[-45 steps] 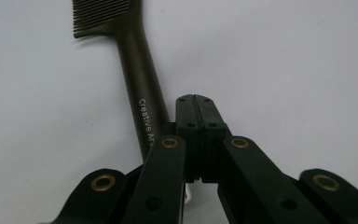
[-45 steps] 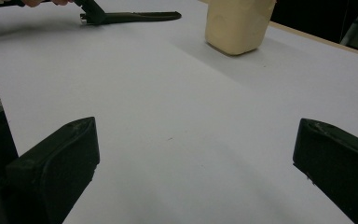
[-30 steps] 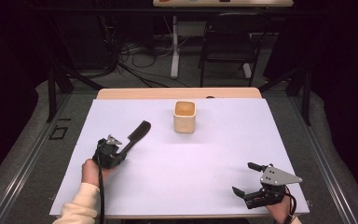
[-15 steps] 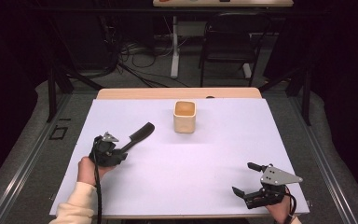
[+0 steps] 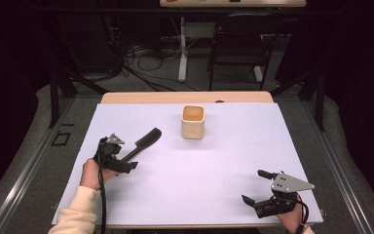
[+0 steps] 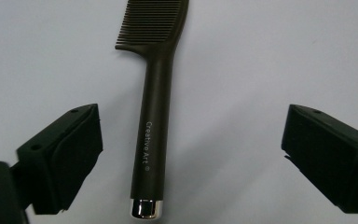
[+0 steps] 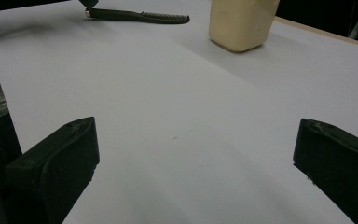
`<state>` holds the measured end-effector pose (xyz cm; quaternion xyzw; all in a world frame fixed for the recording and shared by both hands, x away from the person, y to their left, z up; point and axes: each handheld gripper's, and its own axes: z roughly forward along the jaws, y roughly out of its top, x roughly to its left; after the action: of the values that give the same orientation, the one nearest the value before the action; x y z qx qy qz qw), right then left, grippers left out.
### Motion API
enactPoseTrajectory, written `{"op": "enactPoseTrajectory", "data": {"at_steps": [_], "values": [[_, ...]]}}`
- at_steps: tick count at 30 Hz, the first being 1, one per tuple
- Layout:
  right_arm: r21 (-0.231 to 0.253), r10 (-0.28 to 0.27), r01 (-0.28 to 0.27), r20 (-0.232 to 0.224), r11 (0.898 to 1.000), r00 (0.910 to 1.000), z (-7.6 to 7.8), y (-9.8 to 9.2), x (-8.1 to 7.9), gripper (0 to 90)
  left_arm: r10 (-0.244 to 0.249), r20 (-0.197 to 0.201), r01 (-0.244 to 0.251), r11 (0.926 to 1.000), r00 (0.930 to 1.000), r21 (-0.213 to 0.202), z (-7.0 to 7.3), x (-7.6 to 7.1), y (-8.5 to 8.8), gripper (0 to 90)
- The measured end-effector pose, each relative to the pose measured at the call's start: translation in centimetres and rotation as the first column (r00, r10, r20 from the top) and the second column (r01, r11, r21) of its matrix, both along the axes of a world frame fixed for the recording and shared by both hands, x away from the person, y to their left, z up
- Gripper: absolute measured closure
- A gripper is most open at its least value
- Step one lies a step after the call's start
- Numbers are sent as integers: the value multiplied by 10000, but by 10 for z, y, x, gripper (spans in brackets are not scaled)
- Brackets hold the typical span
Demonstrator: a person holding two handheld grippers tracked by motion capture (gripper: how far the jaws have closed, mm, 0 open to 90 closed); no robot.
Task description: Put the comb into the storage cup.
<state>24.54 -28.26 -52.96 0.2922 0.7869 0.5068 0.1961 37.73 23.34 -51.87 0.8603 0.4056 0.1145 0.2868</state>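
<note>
Comb [image 6: 153, 140] flat on table; left gripper [image 6: 191, 154] fingers just opened wide, untouching.

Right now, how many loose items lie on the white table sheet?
2: a dark comb at the left, between the open left claw's jaws, and a cream cup standing near the far middle.

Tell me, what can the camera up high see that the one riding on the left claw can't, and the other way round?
High view alone: the cream cup, the right claw open near the table's front edge, a chair and cables behind. Left claw view alone: the comb's fine teeth, "Creative Art" lettering and silver end cap. Both: the dark comb lying on the white table, with the left claw, just opened, clear of it.
</note>
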Motion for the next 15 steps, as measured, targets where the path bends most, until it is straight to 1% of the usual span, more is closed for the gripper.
{"op": "enactPoseTrajectory", "data": {"at_steps": [2, 3, 4, 6, 9, 10, 12, 15], "values": [[-32, 0, 0, -48, 10000, 10000, 0, 0, 0, 0, 18, -28, -18, 10000, 10000, 62, 0, 2, -1, 35], [-23, 7, -7, -36, 10000, 10000, 0, 0, 0, 0, -46, -12, 46, 9999, 10000, 96, 1, 3, -2, 2], [-23, 7, -7, -36, 10000, 10000, 0, 0, 0, 0, 11, -32, -10, 10000, 10000, 83, 1, 4, -2, 2], [-87, -5, 5, -53, 10000, 10000, 0, 1, 1, 0, -28, -77, 30, 9999, 10000, 155, 4, 8, -2, 0], [-35, -37, 36, -154, 10000, 9999, -1, 1, 1, 0, -46, -90, 48, 9999, 9999, 156, 5, 11, -2, 0], [-81, -32, 31, -113, 10000, 9999, -1, 1, 1, 0, -55, -156, 59, 9996, 9999, 266, 6, 13, -1, 0], [-80, -56, 55, -130, 10000, 9999, -1, 2, 1, 0, -28, -336, 39, 9994, 9994, 341, 5, 18, -1, 0], [-112, -96, 95, -127, 9999, 9999, -1, 1, 1, 0, -11, -571, 55, 9971, 9984, 761, 5, 25, -4, 4]]}}
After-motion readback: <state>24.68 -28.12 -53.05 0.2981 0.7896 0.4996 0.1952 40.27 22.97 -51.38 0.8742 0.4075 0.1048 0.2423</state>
